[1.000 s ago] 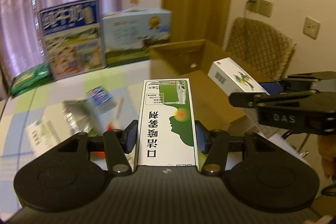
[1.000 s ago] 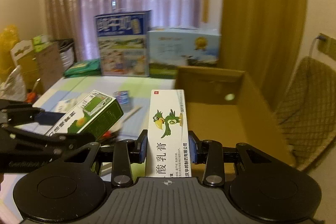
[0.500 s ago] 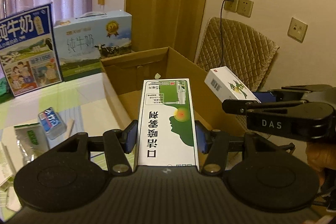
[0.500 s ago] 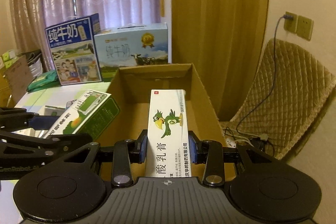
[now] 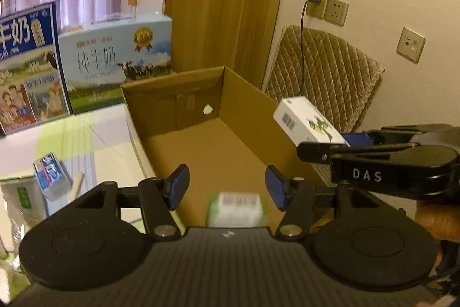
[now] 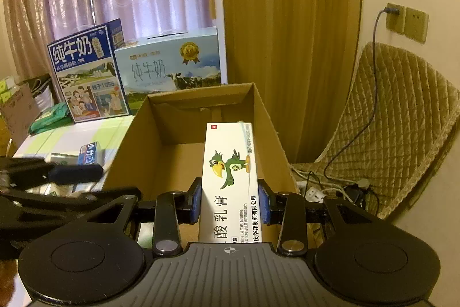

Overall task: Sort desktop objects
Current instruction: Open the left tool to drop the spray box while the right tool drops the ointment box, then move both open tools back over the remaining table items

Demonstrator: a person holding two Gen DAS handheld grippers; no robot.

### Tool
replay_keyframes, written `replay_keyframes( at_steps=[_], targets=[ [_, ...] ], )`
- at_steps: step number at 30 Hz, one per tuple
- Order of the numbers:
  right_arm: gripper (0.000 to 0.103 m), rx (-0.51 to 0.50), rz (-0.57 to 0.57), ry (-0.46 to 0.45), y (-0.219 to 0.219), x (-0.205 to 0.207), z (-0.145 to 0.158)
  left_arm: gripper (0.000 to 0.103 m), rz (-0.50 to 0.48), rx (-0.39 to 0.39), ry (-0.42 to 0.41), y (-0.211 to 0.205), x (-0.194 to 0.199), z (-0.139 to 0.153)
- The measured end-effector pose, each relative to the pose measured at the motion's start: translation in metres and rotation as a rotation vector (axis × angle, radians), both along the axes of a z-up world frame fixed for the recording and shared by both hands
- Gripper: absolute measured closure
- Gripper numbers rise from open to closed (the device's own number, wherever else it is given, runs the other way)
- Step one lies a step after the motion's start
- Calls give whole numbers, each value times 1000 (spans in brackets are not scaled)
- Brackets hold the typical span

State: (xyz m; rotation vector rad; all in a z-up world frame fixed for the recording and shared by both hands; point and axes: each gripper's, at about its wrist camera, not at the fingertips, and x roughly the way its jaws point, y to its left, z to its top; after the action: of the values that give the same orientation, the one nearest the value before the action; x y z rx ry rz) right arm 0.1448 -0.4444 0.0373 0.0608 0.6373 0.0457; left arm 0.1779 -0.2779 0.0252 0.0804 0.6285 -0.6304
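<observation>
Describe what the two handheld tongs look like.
Both the left tongs and right tongs are matte black, with a ribbed body, two round discs, silver pivot screws and blue pads. White "DAS" lettering marks the right one's side.

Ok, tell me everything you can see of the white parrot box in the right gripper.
The parrot box is a long white carton, cardboard by the look, printed with a green cartoon parrot, black Chinese text and a small red mark at its far end; the left wrist view shows a barcode on that end face. The right gripper is shut on its near half, blue pads on both long sides. It points forward, held in the air over the open cardboard box, touching nothing else.
</observation>
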Motion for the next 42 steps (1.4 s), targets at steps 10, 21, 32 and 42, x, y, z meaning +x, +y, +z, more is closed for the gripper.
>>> replay_keyframes(
  at_steps=[10,21,32,42],
  targets=[
    [67,11,11,12,4,6,-6,44,48,77,-78,53,-20,18],
    [66,5,6,2,13,30,-9,44,96,89,-53,82,-21,4],
    [43,24,-12,-43,22,8,5,41,120,64,-38,101,-22,5],
    [21,39,134,-98,87,-35,31,37,243,65,-52,174,-31,17]
  ],
)
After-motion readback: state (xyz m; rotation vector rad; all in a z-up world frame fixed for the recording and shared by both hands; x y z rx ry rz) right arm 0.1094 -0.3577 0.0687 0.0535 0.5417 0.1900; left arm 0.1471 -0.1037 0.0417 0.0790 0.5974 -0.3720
